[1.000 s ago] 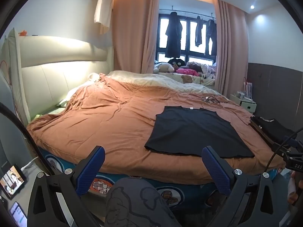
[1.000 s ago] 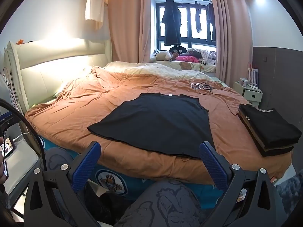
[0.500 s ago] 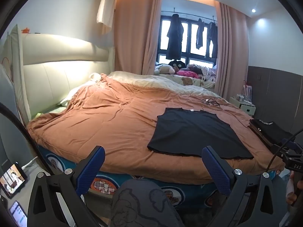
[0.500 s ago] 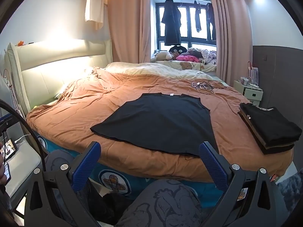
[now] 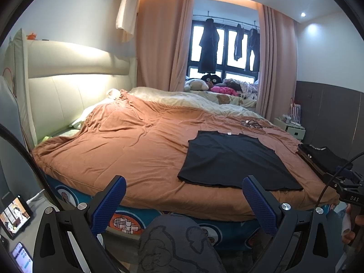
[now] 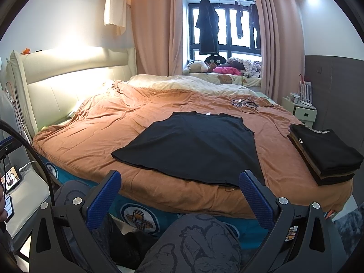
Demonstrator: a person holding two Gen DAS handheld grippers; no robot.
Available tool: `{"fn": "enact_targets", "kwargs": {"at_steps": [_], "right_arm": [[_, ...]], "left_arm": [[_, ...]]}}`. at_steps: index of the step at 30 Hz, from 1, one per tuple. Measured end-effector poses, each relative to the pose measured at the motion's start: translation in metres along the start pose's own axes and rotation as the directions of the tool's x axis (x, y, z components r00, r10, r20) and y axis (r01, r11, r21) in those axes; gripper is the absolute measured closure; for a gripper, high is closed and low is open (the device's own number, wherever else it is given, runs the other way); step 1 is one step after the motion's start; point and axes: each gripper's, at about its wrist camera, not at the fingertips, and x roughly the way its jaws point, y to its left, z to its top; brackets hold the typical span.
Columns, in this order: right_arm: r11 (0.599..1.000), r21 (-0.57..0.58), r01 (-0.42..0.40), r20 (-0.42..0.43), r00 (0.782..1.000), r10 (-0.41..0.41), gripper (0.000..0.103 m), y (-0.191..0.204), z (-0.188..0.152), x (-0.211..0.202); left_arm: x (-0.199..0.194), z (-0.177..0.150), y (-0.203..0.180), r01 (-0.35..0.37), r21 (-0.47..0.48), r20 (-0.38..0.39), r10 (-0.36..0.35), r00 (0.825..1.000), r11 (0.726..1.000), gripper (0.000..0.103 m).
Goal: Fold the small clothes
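Observation:
A black sleeveless top (image 5: 229,159) (image 6: 195,145) lies spread flat on the orange bedcover (image 5: 127,150) (image 6: 95,132), its hem toward the near edge of the bed. A stack of folded dark clothes (image 6: 325,152) (image 5: 323,157) rests on the bed's right corner. My left gripper (image 5: 184,202) hangs open in front of the bed, to the left of the top and short of it. In the right wrist view my right gripper (image 6: 179,195) is open as well, just before the top's hem, with nothing between its fingers.
A person's knees in grey printed trousers (image 5: 177,245) (image 6: 195,243) sit below both grippers. A tangle of cables (image 6: 248,102) lies on the far side of the bed. A side table with a tablet (image 5: 14,216) stands left; a white nightstand (image 6: 300,111) stands right.
Both cameras have risen and drawn back slightly, so the bed and the black top sit a little lower and farther. The top has not moved; both grippers stayed open.

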Motion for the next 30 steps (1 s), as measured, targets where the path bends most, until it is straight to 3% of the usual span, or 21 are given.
{"fn": "enact_targets", "kwargs": {"at_steps": [30], "right_arm": [[1.000,0.006,-0.006,-0.002,1.000,0.006,0.000,0.0000,0.0004,0.0017]], "left_arm": [[-0.0046,0.0015,0.0022,0.006,-0.009,0.010,-0.006,1.000,1.000,0.000]]}}
